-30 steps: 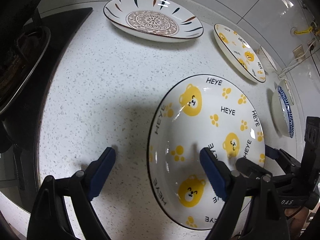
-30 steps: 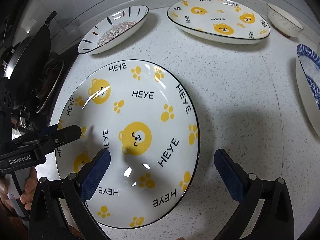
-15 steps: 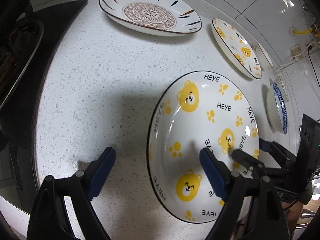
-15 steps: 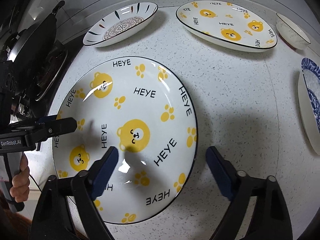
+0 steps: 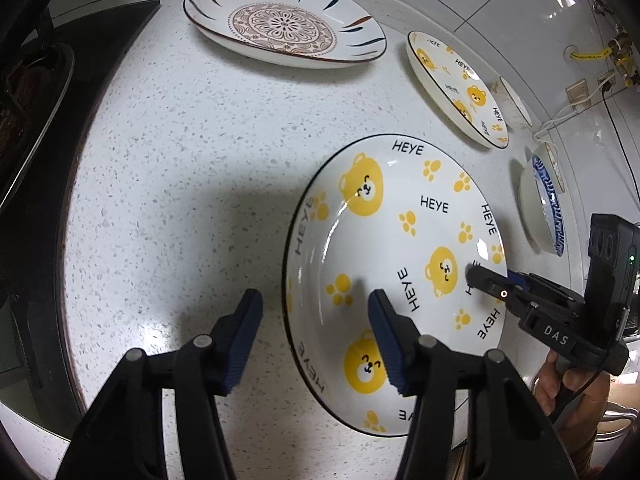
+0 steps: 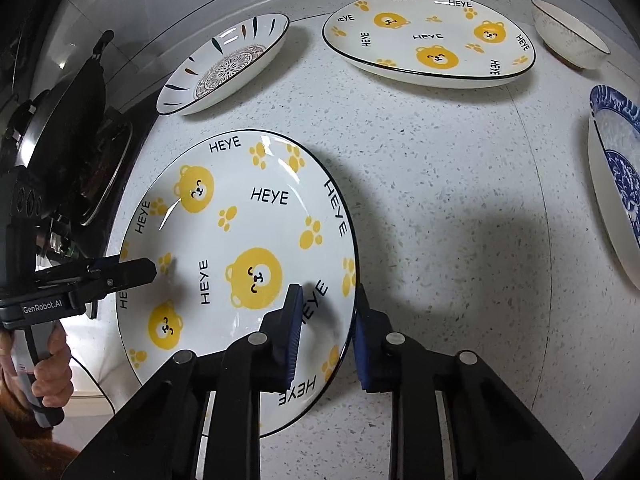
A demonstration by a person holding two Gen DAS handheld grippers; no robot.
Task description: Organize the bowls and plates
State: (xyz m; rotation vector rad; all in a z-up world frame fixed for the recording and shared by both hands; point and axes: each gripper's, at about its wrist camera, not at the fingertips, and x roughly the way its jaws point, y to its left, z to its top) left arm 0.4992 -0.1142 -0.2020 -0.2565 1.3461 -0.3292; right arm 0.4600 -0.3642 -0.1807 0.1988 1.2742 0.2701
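Closing since a second ago: right gripper (image 6: 324, 332) straddles near bear plate (image 6: 236, 276) rim, pads not visibly clamped; left gripper (image 5: 316, 340) remains spread. Lift likely imminent.

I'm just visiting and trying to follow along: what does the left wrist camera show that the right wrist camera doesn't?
Only the left wrist view shows wall sockets with a white cable and the left gripper straddling the near bear plate's rim, open. Only the right wrist view shows the right gripper closing on that plate's opposite rim. Both show the patterned plate, the far bear plate and the blue bowl.
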